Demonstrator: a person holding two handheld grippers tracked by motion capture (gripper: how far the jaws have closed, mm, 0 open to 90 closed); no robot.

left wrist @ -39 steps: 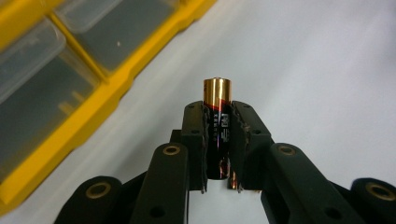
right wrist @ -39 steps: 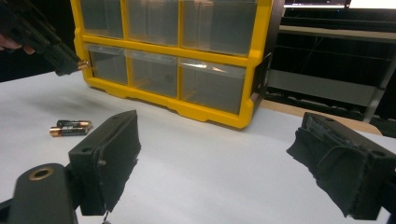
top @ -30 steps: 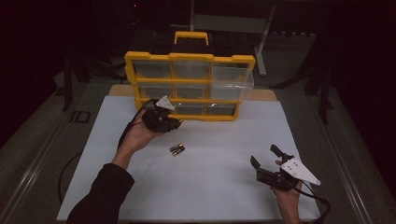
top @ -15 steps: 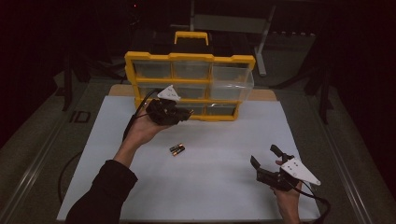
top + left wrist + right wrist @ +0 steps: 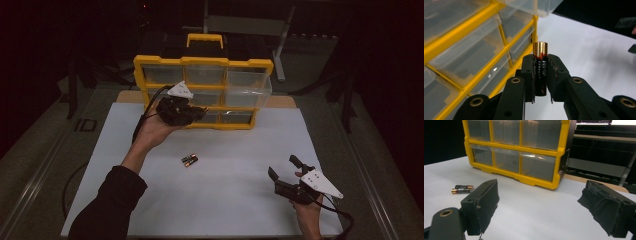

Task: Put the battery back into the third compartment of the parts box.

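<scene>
My left gripper (image 5: 198, 114) is raised in front of the yellow drawer cabinet (image 5: 202, 62), level with its middle and lower rows. It is shut on a black and copper battery (image 5: 540, 48) that stands upright between the pads (image 5: 529, 72), its copper end sticking out past them. The left gripper view has the left gripper (image 5: 540, 62) close to the cabinet frame (image 5: 474, 82). The cabinet's top right drawer (image 5: 248, 85) is pulled out. My right gripper (image 5: 281, 165) rests low at the near right with its jaws wide apart; the right gripper (image 5: 539, 202) holds nothing.
Two more batteries (image 5: 189, 160) lie side by side on the white mat (image 5: 235, 145), also seen as the batteries (image 5: 462, 189) to the left of the right gripper's jaw. The cabinet (image 5: 536, 151) stands at the mat's far edge. Dark surroundings ring the table.
My left hand has lifted the held battery up in front of the cabinet's drawers. The right gripper and the two loose batteries have stayed put.
</scene>
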